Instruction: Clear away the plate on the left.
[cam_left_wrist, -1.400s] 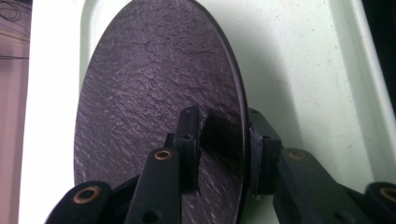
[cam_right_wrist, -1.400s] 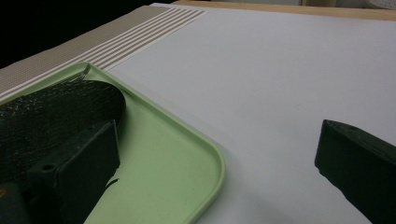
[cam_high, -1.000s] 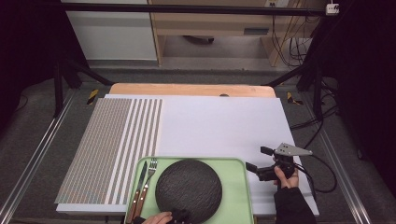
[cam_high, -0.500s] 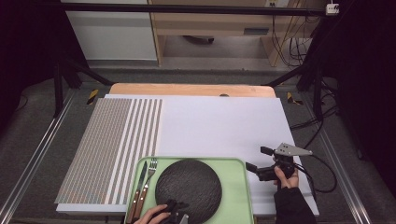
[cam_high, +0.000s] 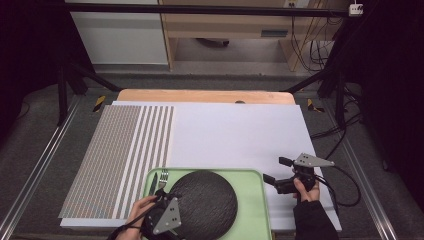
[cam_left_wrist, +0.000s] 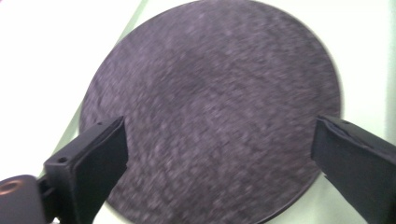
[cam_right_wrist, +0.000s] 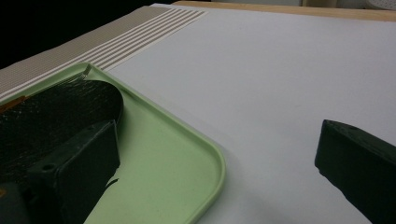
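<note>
High view: green tray (cam_high: 252, 210) at near table edge, bearing round dark plate (cam_high: 210, 200); fork (cam_high: 163, 178) and knife (cam_high: 152, 182) at tray's left. Left gripper (cam_high: 167, 196) over plate's near-left rim, jaws just been opening, nothing between them. Right gripper (cam_high: 274, 171) beside tray's right edge, over white mat (cam_high: 240, 130).
Left gripper view: jaws apart above plate (cam_left_wrist: 210, 107), not touching.
Right gripper view: jaws apart, empty; tray (cam_right_wrist: 182, 154) corner and plate (cam_right_wrist: 56, 112) at left.

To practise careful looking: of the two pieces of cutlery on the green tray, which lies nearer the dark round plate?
The fork: it lies right beside the plate, while the knife lies on its far side, toward the tray edge.
</note>
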